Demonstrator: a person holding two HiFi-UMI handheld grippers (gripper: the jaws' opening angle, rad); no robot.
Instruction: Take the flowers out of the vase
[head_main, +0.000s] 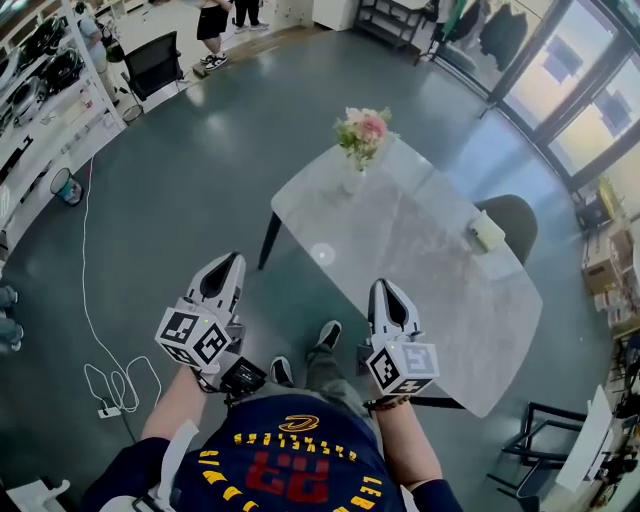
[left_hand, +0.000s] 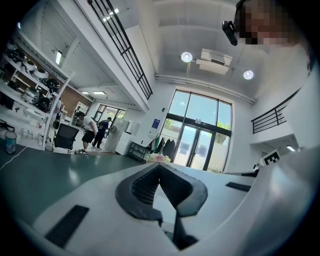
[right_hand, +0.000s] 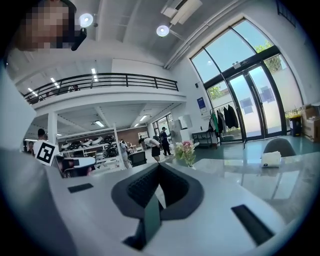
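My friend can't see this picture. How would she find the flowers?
Find the big pale table on the grey floor. At its far corner a vase holds the flowers. They are pink and white with green leaves, unlike the white box.

Showroom-like hall — glass doors, mezzanine railing, stocked shelves, office chair

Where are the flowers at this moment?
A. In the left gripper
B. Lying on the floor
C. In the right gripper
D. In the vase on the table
D: the flowers stand in the vase on the table; the left gripper and right gripper are shut, empty.
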